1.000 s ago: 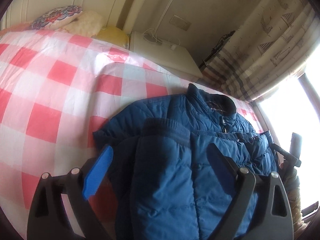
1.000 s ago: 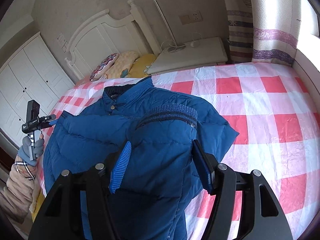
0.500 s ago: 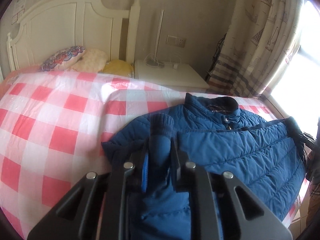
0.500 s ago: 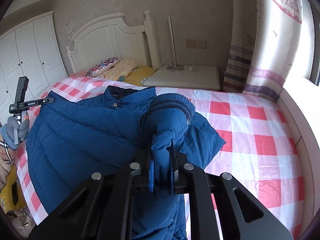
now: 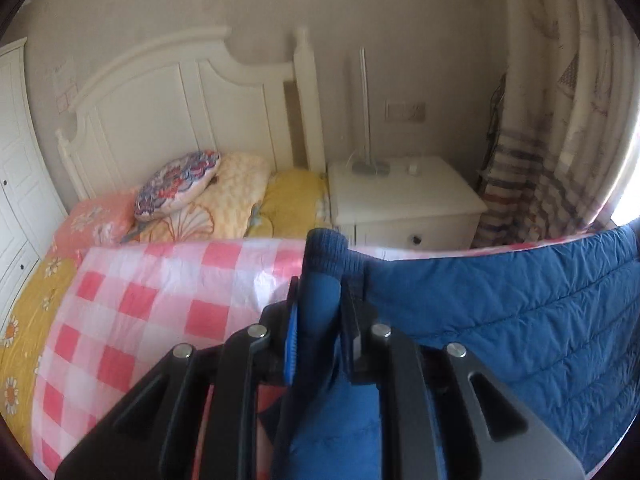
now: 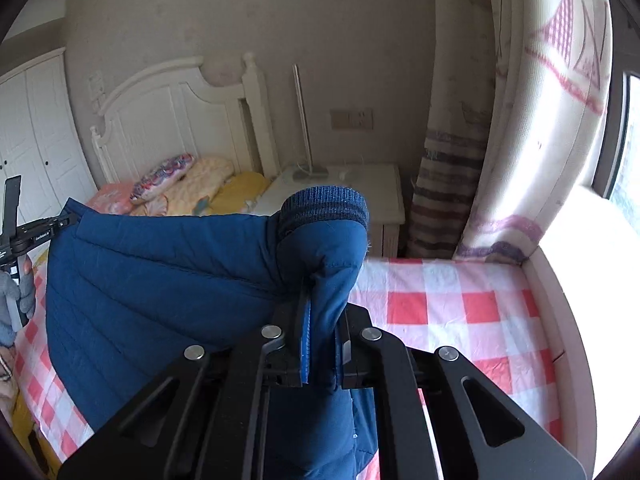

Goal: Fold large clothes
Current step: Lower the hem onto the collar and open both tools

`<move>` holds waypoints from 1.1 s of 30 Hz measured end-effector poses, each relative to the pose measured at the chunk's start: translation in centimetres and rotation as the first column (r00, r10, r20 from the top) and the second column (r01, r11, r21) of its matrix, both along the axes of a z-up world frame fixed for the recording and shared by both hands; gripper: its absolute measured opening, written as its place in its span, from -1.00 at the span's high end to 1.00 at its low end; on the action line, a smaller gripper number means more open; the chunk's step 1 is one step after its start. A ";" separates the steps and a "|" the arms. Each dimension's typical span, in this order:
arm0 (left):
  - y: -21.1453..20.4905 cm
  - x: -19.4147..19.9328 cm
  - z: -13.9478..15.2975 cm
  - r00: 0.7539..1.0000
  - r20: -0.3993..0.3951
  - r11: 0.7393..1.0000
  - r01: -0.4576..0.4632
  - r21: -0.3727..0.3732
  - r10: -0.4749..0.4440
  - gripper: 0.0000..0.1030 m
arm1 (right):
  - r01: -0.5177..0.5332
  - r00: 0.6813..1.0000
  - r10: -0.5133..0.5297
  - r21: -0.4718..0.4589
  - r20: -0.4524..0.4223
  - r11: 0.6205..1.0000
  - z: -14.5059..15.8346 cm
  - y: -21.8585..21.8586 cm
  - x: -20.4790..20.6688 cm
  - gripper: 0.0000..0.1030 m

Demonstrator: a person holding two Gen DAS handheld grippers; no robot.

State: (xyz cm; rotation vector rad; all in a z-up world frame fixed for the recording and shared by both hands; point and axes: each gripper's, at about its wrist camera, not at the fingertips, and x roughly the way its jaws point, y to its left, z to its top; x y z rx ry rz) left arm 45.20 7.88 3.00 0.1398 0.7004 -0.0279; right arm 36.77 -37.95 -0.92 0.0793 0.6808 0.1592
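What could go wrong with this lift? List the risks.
1. The left gripper and right gripper each pinch only a small bunch of jacket near a sleeve cuff; the puffy fabric might slip out.
2. The hanging hem may drag and rumple the checked sheet.

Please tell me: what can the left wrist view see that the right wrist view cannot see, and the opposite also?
Only the left wrist view shows the nightstand's drawer knob and the yellow daisy-print bedding.

Only the right wrist view shows the window ledge and the gloved hand holding the other gripper's handle.

Both show the blue puffer jacket lifted above the checked sheet, a ribbed cuff rising past the fingers, the white headboard, the patterned pillow and the nightstand.
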 end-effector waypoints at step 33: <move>-9.9 2.4 -4.6 0.995 -0.096 1.000 0.003 -0.003 -0.003 -0.96 | -0.097 0.994 0.086 -0.165 -0.072 0.981 -4.9 14.4 5.3 -0.02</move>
